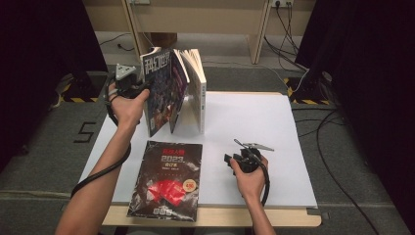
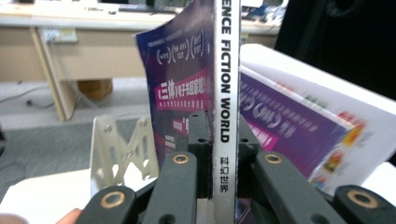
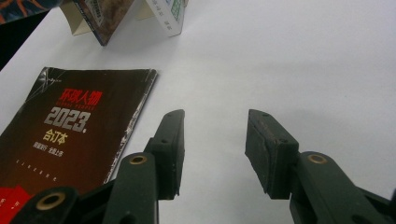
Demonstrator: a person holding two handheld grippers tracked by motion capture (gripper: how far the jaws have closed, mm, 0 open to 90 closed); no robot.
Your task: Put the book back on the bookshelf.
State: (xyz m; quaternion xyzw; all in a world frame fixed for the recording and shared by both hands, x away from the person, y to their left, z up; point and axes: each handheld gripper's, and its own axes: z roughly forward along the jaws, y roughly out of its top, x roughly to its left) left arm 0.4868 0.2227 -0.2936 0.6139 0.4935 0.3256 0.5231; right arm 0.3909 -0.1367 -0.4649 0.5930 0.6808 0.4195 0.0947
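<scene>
While our left gripper [image 2: 219,154] pinches the white spine of a purple-covered science fiction magazine [image 2: 226,93], we hold that issue upright at the far left of the white sheet covering the table [image 1: 254,122]. Its black fingers [image 2: 198,140] press the spine from both sides, pads tight against the paper. From above, the magazine stands at the left end of a small row of upright books and magazines [image 1: 193,88], whose pages fan open just behind the flat volume. A folded metal bookend [image 2: 121,144] shows beside the gripped issue in the left gripper view.

Nearer to us than the row, a black glossy magazine with red lettering and "2023" on its cover [image 1: 169,178] lies flat on the sheet, its near edge over the table's front. Our right gripper [image 3: 215,149] rests on the sheet just right of that flat volume, fingers [image 3: 271,149] spread apart with nothing between them.
</scene>
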